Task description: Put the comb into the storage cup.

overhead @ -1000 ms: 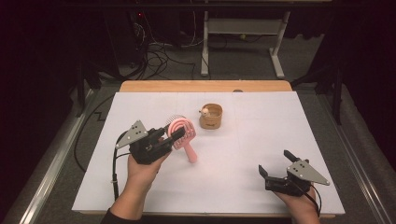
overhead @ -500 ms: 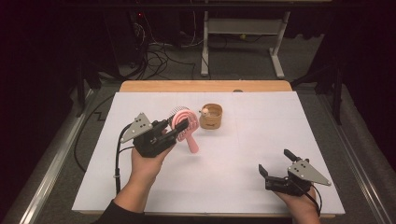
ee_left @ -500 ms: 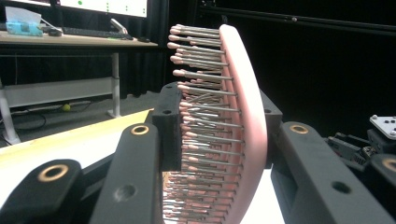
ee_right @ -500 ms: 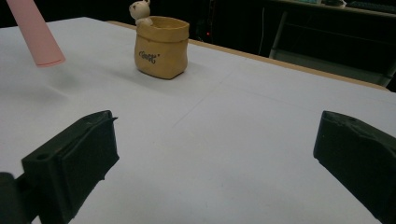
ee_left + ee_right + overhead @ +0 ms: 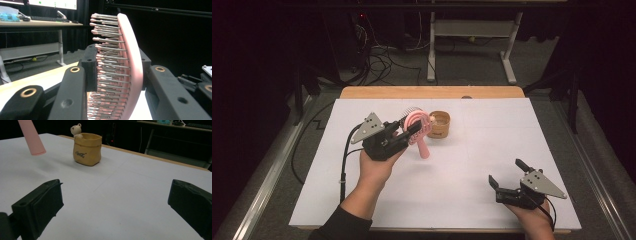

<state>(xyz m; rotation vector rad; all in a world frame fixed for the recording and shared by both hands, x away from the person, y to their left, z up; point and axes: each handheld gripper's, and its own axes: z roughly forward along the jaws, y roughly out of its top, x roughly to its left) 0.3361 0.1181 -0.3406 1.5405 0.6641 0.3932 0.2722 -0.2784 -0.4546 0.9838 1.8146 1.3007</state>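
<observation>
My left gripper [image 5: 412, 131] is shut on the head of a pink hairbrush [image 5: 418, 126] and holds it above the white table, handle [image 5: 423, 147] hanging down toward the near side. In the left gripper view the brush [image 5: 130, 62] stands on edge between the black jaws, bristles [image 5: 107, 65] facing left. A yellow bag-shaped cup [image 5: 438, 124] with a small bear figure stands just right of the brush. My right gripper [image 5: 507, 172] rests open near the table's front right corner; in its own view the cup [image 5: 87, 148] and the pink handle tip [image 5: 32, 138] lie ahead.
A white sheet [image 5: 482, 150] covers the table, with a wooden strip [image 5: 432, 92] along its far edge. Beyond stand a desk frame [image 5: 472, 35] and loose floor cables [image 5: 387, 60]. Cables trail from both grippers.
My left gripper has lifted the hairbrush off the table and carried it up and toward the cup. The right gripper has stayed in place.
</observation>
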